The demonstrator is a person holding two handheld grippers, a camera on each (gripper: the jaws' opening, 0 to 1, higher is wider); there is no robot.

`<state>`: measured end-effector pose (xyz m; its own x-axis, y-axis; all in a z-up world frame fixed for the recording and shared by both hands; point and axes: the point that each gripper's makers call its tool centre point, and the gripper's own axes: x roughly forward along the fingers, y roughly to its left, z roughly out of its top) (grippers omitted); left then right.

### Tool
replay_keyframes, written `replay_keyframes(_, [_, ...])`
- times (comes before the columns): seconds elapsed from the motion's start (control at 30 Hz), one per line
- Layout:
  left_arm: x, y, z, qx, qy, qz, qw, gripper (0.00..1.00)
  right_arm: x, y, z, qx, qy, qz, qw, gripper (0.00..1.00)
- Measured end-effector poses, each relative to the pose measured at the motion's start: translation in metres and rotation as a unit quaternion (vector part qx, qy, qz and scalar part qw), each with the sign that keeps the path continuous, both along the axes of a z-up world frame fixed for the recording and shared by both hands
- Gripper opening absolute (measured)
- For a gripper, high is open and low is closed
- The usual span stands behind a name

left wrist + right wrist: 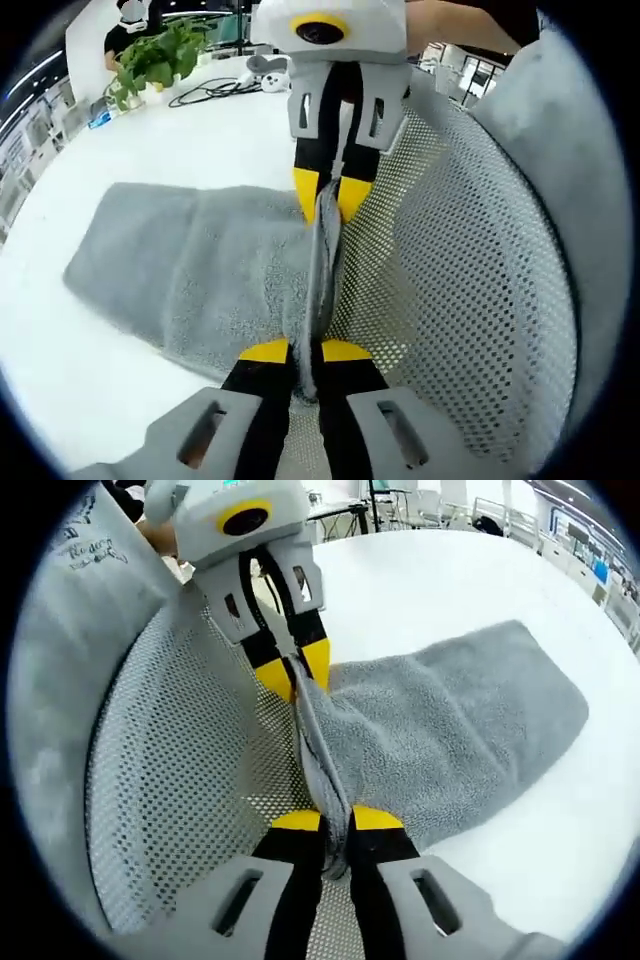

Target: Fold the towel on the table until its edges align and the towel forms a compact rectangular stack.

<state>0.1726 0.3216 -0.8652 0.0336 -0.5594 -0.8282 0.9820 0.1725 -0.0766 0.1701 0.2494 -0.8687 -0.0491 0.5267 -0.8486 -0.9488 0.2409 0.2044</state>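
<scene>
Grey towel lifted by one edge off the white table.
Left gripper and right gripper were both clamped on its raised, fluffy, white-dotted hem, the rest lying rumpled.

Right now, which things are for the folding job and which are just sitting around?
For the job:
- grey towel, part lifted, part lying on the table
- left gripper, shut on the towel's edge
- right gripper, shut on the same edge
- white table

Just lying about:
- potted plant at the table's far side
- black cable near it
</scene>
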Motion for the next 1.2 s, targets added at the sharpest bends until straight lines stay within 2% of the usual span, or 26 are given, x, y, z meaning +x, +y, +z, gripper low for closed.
replay_keyframes(0.17, [-0.001,0.001,0.02,-0.012,-0.005,0.004,0.9999,0.08,-0.004,0.001,0.021,0.003,0.005,0.005,1.0,0.06])
replay_keyframes(0.33, [0.0,0.002,0.039,-0.035,0.002,0.016,0.9993,0.08,-0.006,0.002,0.04,0.013,0.015,0.002,0.9998,0.06])
replay_keyframes(0.43, [0.002,0.0,0.048,-0.045,0.003,0.019,0.9988,0.08,-0.005,0.002,0.053,0.01,-0.001,0.016,0.9998,0.06])
replay_keyframes(0.63, [0.012,0.001,0.068,-0.058,-0.017,0.026,0.9978,0.08,0.004,0.002,0.073,0.022,-0.008,0.007,0.9997,0.06])
replay_keyframes(0.87, [0.03,0.004,0.078,-0.071,-0.027,0.037,0.9964,0.08,0.02,0.005,0.087,0.046,-0.014,-0.014,0.9988,0.06])
replay_keyframes(1.07, [0.046,0.004,0.085,-0.071,-0.04,0.034,0.9961,0.08,0.034,0.007,0.096,0.051,-0.023,-0.018,0.9983,0.06])
replay_keyframes(1.2, [0.064,0.004,0.089,-0.071,-0.052,0.026,0.9958,0.08,0.047,0.008,0.101,0.055,-0.024,-0.018,0.998,0.06])
